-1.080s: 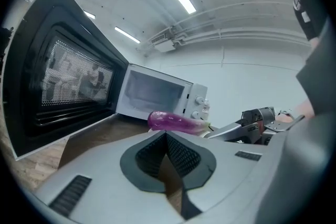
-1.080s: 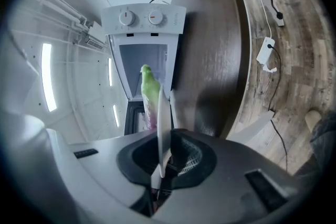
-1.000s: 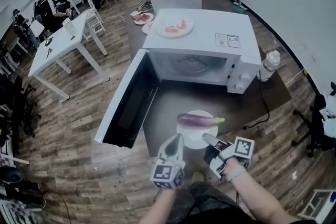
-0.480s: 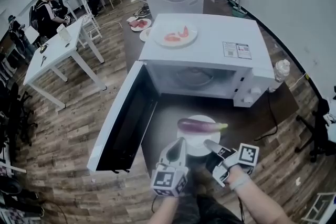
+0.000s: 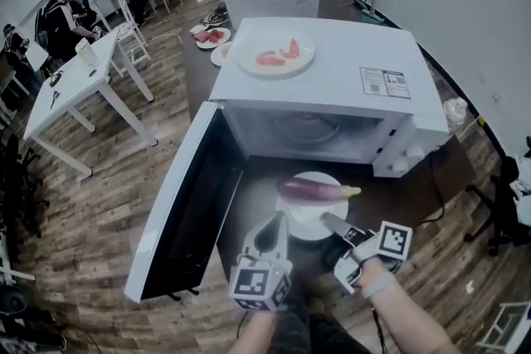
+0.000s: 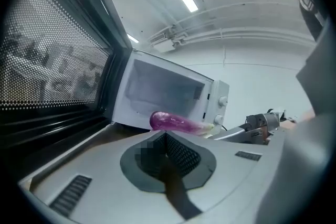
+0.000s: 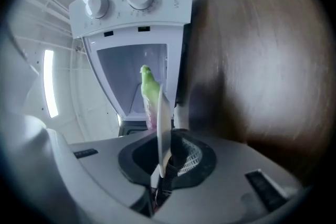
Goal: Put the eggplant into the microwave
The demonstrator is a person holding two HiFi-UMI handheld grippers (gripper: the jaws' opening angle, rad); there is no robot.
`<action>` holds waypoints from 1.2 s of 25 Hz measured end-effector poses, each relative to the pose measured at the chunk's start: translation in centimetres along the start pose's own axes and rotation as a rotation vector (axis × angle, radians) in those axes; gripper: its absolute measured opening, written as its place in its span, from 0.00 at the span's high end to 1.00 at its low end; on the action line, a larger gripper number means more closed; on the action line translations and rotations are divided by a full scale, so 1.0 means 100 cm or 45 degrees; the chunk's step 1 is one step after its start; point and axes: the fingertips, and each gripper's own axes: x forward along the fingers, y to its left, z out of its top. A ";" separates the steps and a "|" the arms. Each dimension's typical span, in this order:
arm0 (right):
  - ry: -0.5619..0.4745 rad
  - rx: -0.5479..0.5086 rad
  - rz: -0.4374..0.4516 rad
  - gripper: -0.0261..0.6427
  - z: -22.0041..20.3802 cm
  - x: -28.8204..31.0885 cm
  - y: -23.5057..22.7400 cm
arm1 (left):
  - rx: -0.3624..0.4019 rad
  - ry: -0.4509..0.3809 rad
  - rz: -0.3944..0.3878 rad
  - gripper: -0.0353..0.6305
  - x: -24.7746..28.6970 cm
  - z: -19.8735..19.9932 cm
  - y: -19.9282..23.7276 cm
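While the dark surface (image 5: 253, 199) bears it all, entry one: white microwave (image 5: 332, 79), door (image 5: 178, 207) swung wide open. Entry two: white plate (image 5: 309, 226), before the cavity mouth, toward the surface's front edge. Entry three: eggplant (image 5: 311, 191), lying across that plate, not yet inside. Right claw (image 5: 330, 220) clamped on the plate's rim. Left claw (image 5: 279, 220) closed, empty, just beside the opposite rim. Step, as judged: bringing the plate to the cavity. Next: a level advance through the opening, without tilt.
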 end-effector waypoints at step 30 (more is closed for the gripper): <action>-0.109 0.034 0.078 0.92 0.068 0.078 0.031 | 0.016 0.057 -0.124 0.95 0.051 0.012 -0.008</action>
